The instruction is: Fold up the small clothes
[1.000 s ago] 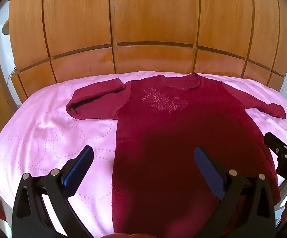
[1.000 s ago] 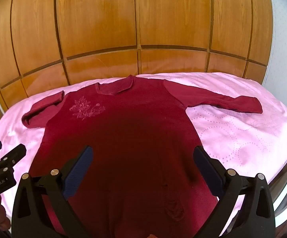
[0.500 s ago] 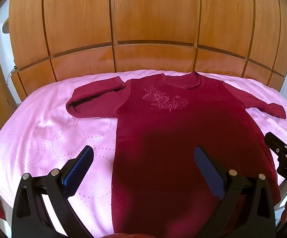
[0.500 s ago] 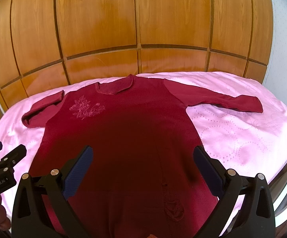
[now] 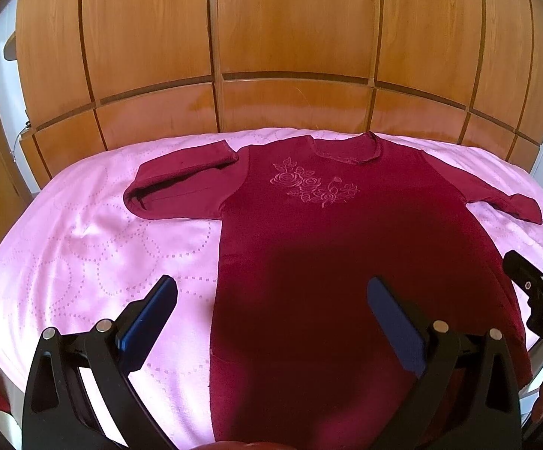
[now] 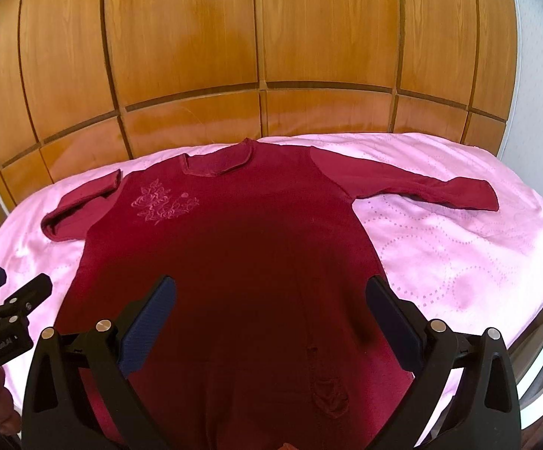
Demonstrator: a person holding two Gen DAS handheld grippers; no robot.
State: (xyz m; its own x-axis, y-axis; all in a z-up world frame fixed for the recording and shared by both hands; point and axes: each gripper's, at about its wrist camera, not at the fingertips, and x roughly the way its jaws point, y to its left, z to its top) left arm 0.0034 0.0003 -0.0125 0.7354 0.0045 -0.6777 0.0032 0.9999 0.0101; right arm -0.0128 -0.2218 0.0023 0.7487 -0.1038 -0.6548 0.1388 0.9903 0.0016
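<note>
Maroon garment flat ahead of left gripper and right gripper; both wide, empty. Folding unstarted; next, pinch 1 sleeve.

Right claw wide apart over flat maroon garment

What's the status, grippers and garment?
Left gripper open, right gripper open, both empty. Garment flat on bedspread, one sleeve folded back, nothing folded yet. Nothing in the way.

Open pink bedspread around dress; wooden wardrobe behind.
</note>
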